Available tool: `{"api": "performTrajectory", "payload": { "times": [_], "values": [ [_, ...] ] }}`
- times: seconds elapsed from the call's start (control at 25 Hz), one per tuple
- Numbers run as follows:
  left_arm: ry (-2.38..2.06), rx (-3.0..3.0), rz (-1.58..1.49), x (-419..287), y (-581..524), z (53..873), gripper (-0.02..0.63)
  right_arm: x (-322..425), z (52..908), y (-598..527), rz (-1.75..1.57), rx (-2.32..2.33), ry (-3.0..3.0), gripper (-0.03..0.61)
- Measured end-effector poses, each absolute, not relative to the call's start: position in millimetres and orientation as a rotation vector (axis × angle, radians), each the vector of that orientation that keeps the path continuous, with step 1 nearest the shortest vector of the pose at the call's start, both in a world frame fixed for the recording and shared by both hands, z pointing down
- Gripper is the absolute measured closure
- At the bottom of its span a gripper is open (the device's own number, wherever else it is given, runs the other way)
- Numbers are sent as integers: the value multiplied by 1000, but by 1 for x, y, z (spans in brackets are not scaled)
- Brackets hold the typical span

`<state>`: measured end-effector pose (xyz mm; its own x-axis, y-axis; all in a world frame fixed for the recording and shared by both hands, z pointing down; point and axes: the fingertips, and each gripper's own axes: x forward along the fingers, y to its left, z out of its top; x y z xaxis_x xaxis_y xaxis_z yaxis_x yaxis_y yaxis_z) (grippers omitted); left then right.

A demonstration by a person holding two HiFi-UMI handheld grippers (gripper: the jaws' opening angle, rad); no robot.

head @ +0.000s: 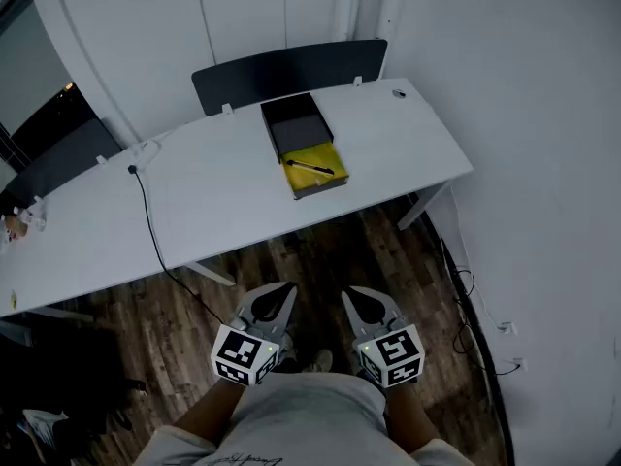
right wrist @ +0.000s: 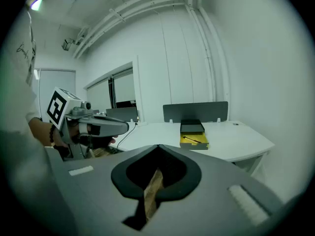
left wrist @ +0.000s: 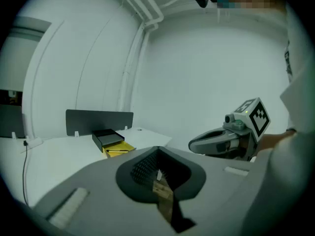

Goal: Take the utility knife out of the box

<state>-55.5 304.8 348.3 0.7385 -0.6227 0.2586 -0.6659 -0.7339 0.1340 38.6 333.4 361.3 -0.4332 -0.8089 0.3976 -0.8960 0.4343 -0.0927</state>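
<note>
An open box (head: 300,124) lies at the far side of the white desk (head: 213,187); its dark part is toward the back. In front of that part is a yellow tray (head: 325,153). A slim black utility knife (head: 310,168) lies across the yellow tray. Both gripper views show the box (left wrist: 109,140) (right wrist: 192,132) far ahead, with the knife (right wrist: 191,140) on the yellow. My left gripper (head: 283,291) and right gripper (head: 353,297) hang side by side near my body over the wood floor. Both are well short of the desk, with jaws together and nothing held.
A dark divider panel (head: 289,71) stands along the desk's far edge. A black cable (head: 147,216) runs over the desk and down to the floor. White walls close in behind and on the right, with cables (head: 466,309) on the floor there. Another desk (head: 58,153) stands at the left.
</note>
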Motion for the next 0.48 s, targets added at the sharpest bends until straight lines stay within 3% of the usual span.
{"api": "performTrajectory", "payload": {
  "times": [0.48],
  "values": [
    [-1006, 2725, 274, -72, 280, 346, 614, 16, 360, 308, 440, 1459, -2413, 563]
  ]
}}
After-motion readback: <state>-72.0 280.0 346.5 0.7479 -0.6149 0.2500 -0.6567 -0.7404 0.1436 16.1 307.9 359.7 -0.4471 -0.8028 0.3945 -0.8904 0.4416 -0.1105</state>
